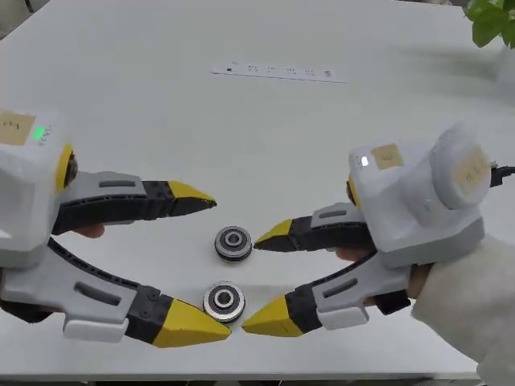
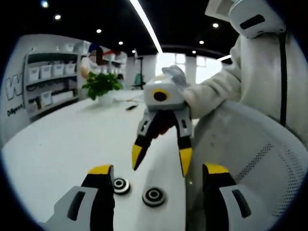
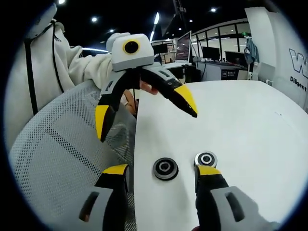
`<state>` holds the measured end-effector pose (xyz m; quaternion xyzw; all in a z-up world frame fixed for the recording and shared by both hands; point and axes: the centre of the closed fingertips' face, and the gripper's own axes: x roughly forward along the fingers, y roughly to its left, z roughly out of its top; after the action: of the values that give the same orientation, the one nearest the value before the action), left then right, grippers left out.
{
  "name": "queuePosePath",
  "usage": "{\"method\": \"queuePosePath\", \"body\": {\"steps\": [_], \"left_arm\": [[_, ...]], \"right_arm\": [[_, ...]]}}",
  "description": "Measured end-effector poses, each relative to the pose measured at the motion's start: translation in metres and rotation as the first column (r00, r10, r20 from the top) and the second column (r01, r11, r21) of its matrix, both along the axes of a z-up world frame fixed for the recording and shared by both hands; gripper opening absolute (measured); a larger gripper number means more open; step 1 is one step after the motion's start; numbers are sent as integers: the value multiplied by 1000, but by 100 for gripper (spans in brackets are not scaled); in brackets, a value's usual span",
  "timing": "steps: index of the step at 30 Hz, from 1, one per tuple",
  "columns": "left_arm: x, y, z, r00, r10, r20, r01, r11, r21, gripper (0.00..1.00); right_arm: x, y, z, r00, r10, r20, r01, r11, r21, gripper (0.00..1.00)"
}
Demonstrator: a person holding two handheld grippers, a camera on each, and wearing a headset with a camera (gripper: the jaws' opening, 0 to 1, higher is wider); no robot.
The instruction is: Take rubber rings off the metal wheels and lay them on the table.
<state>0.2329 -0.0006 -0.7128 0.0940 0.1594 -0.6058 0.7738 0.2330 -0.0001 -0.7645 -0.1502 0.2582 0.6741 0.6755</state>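
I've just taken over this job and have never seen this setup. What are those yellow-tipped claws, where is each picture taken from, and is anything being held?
There is no robot arm here. A person holds a two-jaw gripper in each hand. The head view looks down from the person's headset, with the left gripper on the left and the right gripper on the right. The two round pictures come from a camera on each gripper, and each shows the other gripper opposite. On the white table lie a far wheel and a near wheel, each apparently wearing a dark rubber ring. Both grippers are open and hold nothing.
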Motion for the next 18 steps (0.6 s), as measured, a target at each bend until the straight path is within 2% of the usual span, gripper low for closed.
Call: {"method": "queuePosePath", "body": {"steps": [2,5,8,11,18], "left_arm": [[1,1,-2,1000,3,5,-3,1000,12,75],[2,0,0,1000,9,6,-9,1000,-5,72],[4,0,-2,1000,16,10,-16,1000,2,68],[3,0,-11,1000,11,5,-11,999,33,65],[2,-4,-20,1000,13,-3,-12,999,49,55]], "right_arm": [[1,-1,-2,1000,-1,5,2,1000,-11,51],[3,-1,-3,1000,-14,-11,14,1000,-2,49],[3,-2,-4,1000,-18,-15,18,1000,-3,47],[6,-2,-6,1000,-25,-6,25,1000,-11,45],[5,-1,-18,1000,-4,20,5,999,-50,36]]}}
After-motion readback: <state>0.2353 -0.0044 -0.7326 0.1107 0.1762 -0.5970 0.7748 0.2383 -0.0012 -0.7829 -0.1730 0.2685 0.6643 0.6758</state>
